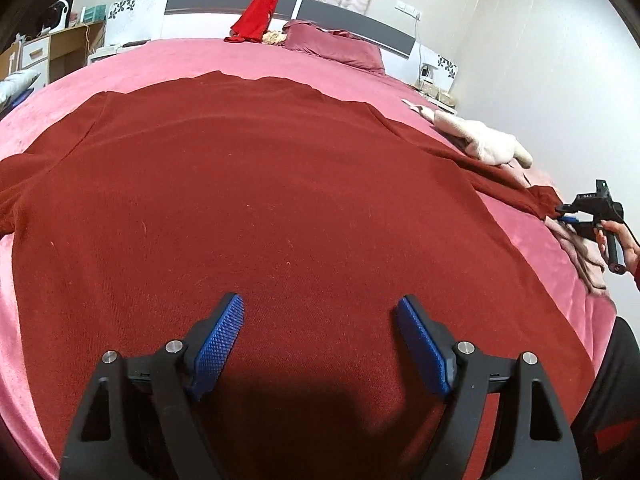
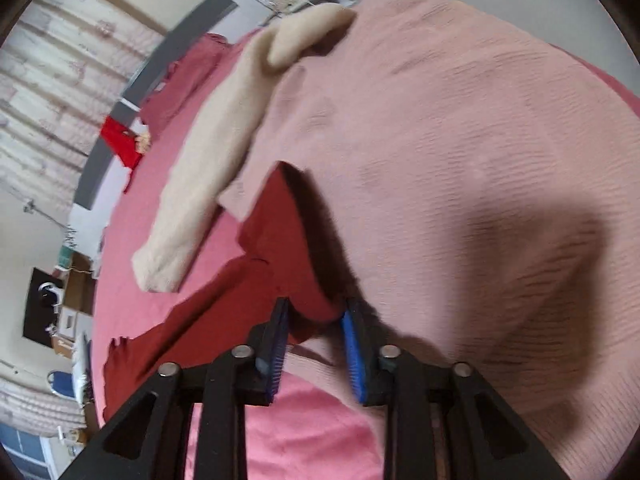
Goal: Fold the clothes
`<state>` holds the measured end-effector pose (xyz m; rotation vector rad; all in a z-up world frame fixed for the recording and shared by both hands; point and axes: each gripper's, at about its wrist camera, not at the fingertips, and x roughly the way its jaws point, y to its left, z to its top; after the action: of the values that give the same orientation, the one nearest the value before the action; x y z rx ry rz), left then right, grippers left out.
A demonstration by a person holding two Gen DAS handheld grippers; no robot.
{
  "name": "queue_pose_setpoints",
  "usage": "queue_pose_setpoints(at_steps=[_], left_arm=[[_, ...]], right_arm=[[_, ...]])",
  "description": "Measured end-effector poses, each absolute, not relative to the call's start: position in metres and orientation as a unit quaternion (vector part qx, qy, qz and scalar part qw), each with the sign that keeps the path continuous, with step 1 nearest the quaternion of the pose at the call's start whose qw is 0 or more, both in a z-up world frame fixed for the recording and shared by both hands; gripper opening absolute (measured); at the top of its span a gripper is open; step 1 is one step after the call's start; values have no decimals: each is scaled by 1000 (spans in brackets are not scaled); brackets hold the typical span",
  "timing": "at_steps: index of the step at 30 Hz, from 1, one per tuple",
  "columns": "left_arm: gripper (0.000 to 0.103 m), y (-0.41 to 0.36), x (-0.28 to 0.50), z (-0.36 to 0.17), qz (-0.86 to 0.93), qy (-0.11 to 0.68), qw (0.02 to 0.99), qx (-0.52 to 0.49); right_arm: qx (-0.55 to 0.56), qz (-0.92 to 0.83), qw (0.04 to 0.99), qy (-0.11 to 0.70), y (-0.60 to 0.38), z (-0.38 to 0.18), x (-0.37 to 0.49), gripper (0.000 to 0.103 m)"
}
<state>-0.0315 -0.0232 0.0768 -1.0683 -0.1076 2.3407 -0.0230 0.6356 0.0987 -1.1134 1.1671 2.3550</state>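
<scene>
- The dark red sweater [image 1: 256, 208] is spread flat on the bed [image 1: 248, 56]; the left gripper [image 1: 320, 344] is held wide open above its near hem, with nothing held.
- The right gripper [image 2: 316, 344] is narrowed around the sleeve cuff [image 2: 308, 304]; a firm pinch cannot be confirmed.
- The pink sweater [image 2: 460, 160] beside it could be snagged, or the cuff dropped.

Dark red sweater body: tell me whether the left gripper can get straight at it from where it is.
Probably yes. The left gripper stands open directly over the dark red sweater, which lies flat on the bed with nothing between fingers and cloth.
</scene>
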Motion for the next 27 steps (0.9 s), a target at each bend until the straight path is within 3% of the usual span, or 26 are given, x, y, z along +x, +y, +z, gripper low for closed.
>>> queue_pose_setpoints(at_steps=[2, 8, 13, 18, 21, 27], left_arm=[[81, -26, -34, 82, 870, -54, 278, -404], [81, -53, -59, 105, 878, -124, 255, -385], [81, -91, -91, 105, 879, -153, 213, -398], [81, -144, -85, 95, 881, -251, 159, -368], [81, -160, -81, 93, 873, -299, 139, -358], [81, -183, -75, 91, 870, -338, 105, -343]], right_arm=[[-379, 824, 152, 394, 632, 104, -25, 8], [-333, 846, 154, 388, 612, 146, -27, 7], [-308, 890, 47, 334, 519, 218, -91, 7], [-316, 904, -124, 260, 343, 264, -174, 7], [-341, 888, -209, 227, 226, 258, -220, 7], [-428, 833, -307, 166, 35, 179, -244, 7]])
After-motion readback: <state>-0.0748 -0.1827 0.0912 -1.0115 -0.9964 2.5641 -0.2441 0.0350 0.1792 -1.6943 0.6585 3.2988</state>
